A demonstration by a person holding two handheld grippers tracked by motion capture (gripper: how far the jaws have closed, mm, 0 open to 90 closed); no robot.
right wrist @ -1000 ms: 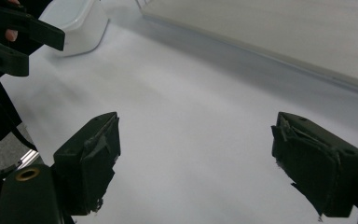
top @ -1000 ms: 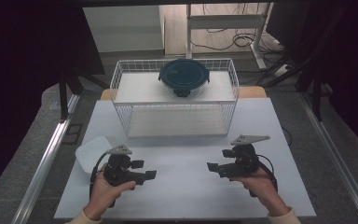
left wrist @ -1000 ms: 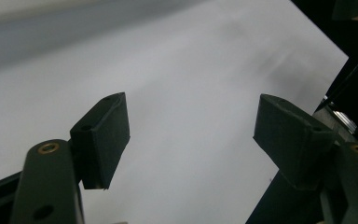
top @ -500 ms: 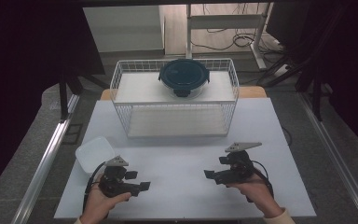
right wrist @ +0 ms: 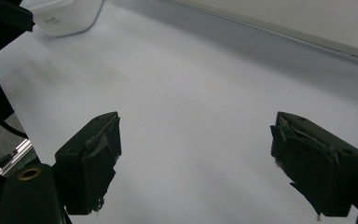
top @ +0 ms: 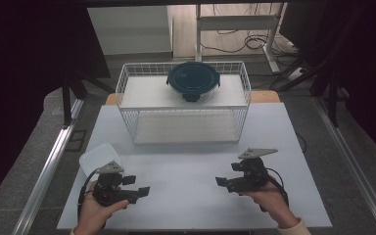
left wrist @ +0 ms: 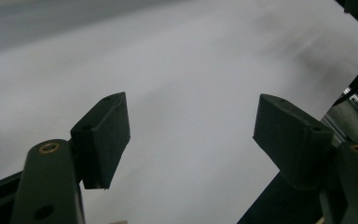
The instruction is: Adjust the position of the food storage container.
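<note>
claws both spread and empty, left claw (top: 138,192) and right claw (top: 223,182) drawn back to the worktop (top: 186,171) near edge; lidded container (top: 193,81) untouched atop the wire rack (top: 127,98), far edge; nothing started.

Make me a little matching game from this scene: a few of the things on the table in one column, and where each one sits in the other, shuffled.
Things:
1. round dark-teal lidded container
2. white wire basket rack
3. white plastic tub
4. right gripper

Places:
A. near left corner of the table
B. far middle of the table
C. top shelf of the rack
D. near right, jaws apart above the bare table

Pairs: 1-C, 2-B, 3-A, 4-D
</note>
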